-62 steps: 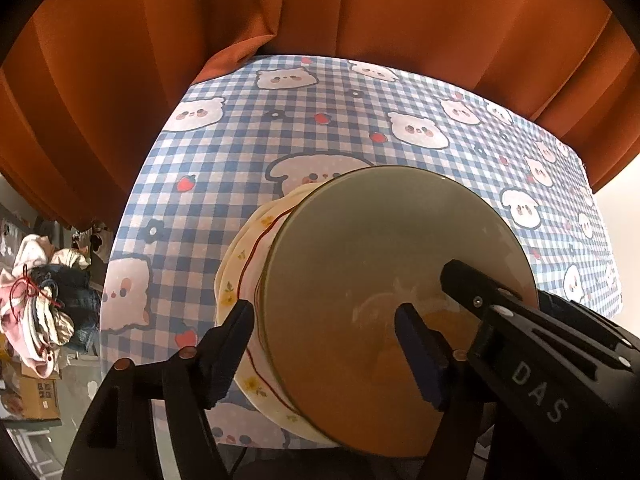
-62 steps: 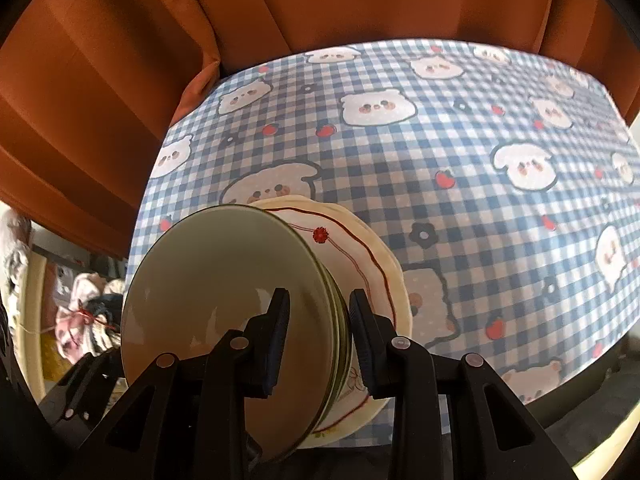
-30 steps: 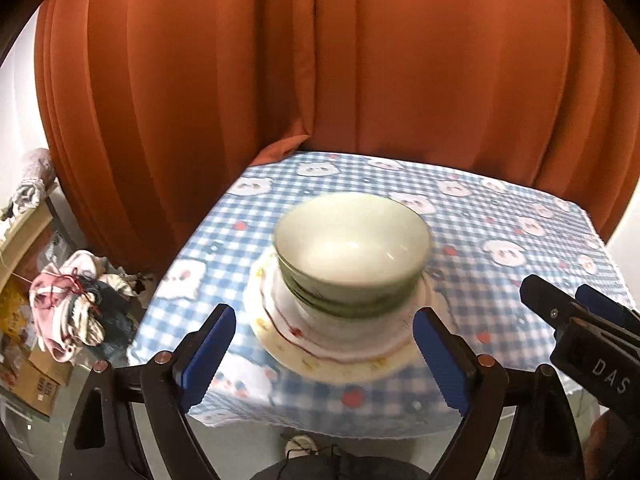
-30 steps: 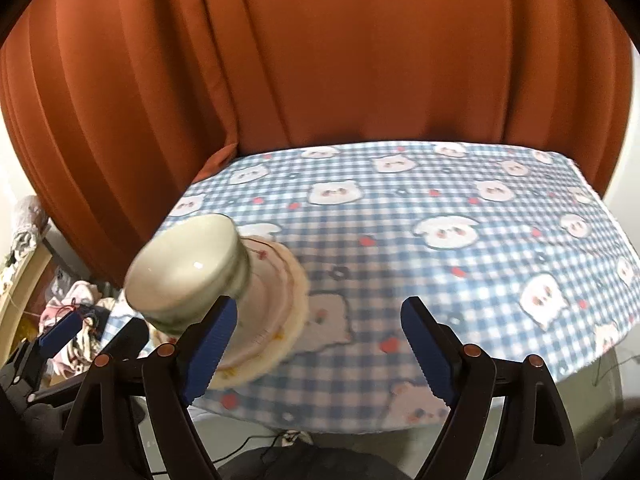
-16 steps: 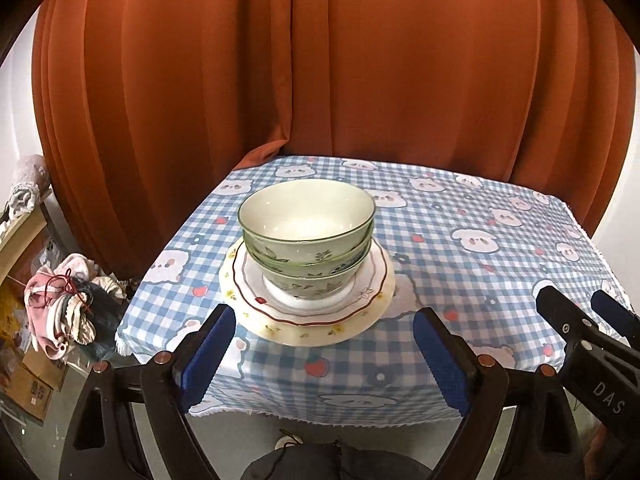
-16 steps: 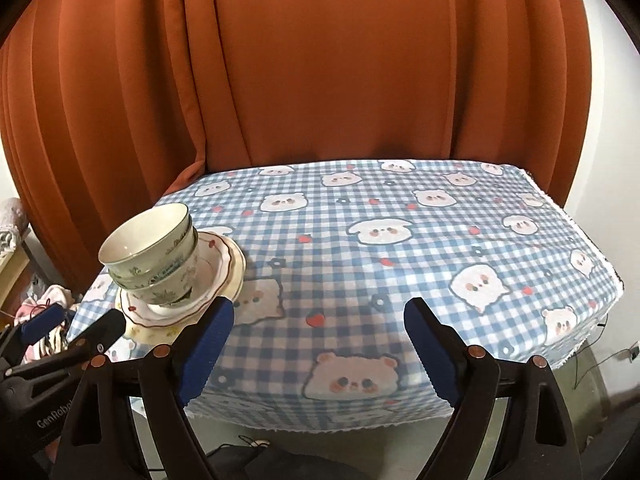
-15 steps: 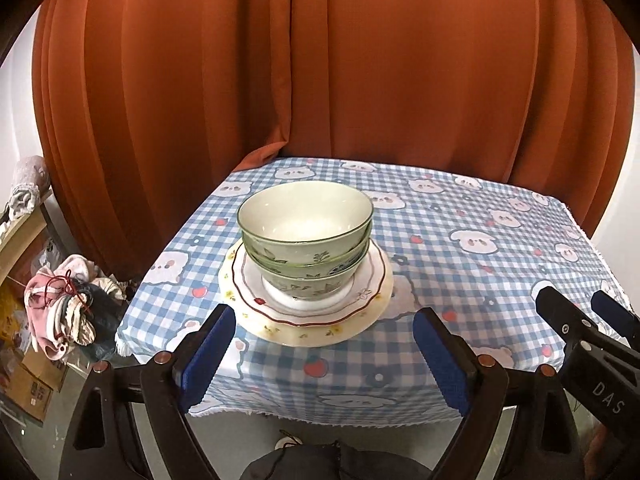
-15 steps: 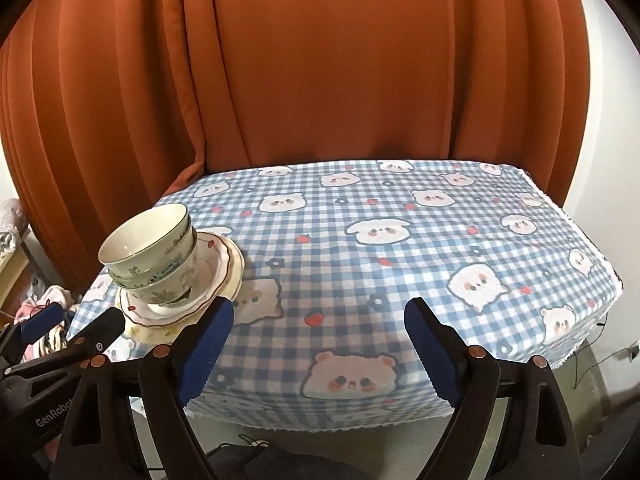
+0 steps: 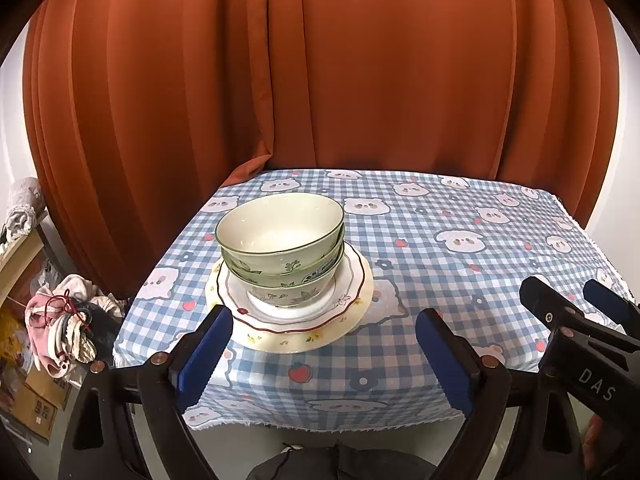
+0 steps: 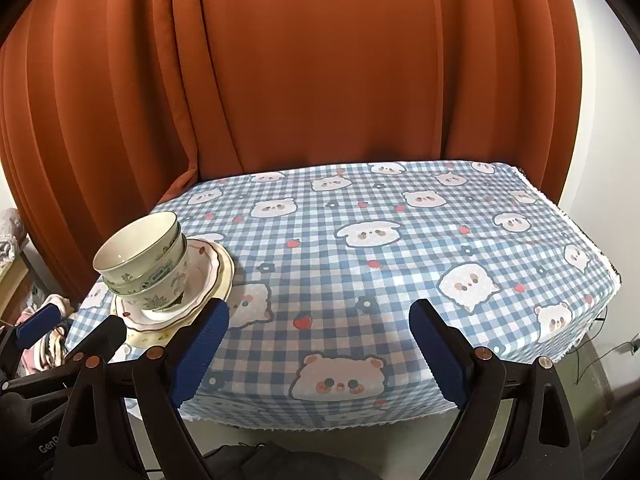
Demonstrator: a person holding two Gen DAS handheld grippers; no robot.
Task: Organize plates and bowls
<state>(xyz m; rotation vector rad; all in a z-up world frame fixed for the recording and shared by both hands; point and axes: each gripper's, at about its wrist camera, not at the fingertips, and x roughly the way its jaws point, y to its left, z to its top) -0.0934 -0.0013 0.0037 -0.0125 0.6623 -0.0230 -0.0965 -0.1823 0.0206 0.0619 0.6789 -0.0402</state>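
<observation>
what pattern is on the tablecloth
Blue and white check with cartoon bear faces, small red strawberries and dark flowers on the tablecloth; clearest in the right wrist view.

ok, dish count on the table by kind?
Bowls: 2, nested, green floral
Plates: 2, stacked under the bowls: red-rimmed plate on a cream plate
Total: 4

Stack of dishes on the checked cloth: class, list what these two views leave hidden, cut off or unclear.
- Bowls: both views, how many are nested is unclear; each hides the one beneath.
- Plates: both views, centres covered by the bowls.
- Table: legs hidden by the hanging cloth.
- Pile of clothes: left view, cut by the edge, too small to identify.
</observation>
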